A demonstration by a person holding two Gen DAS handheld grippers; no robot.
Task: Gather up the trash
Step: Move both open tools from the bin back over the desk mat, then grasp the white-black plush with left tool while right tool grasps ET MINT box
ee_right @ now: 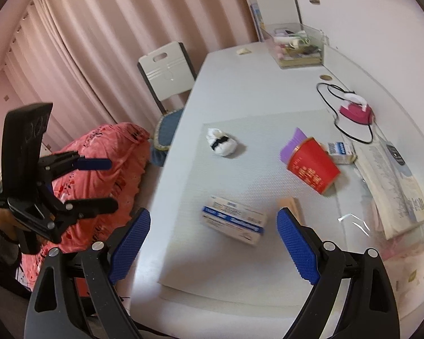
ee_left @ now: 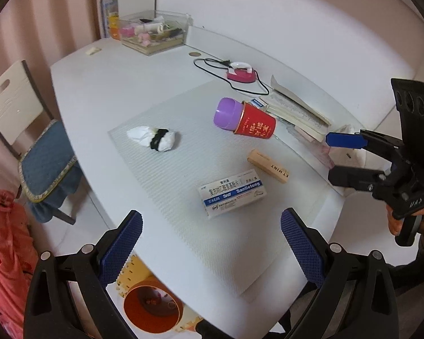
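On the grey mat (ee_left: 161, 186) lie a blue-and-white medicine box (ee_left: 233, 193), a crumpled white wad with a black band (ee_left: 154, 138), a tipped red paper cup (ee_left: 255, 125) with a purple cup (ee_left: 226, 113) in its mouth, and a tan mint box (ee_left: 268, 165). The same items show in the right wrist view: medicine box (ee_right: 234, 220), wad (ee_right: 222, 142), red cup (ee_right: 312, 168). My left gripper (ee_left: 212, 243) is open and empty above the mat's near edge. My right gripper (ee_right: 213, 244) is open and empty, just short of the medicine box. An orange bin (ee_left: 152, 308) stands below the table edge.
A stack of books (ee_left: 296, 113) and a small blue-white box (ee_right: 339, 149) lie at the right. A pink iron (ee_left: 241, 73) with a black cord sits behind. A clear box of items (ee_left: 152, 32) stands at the back. A chair (ee_left: 36, 144) and a red bag (ee_right: 99, 169) are on the left.
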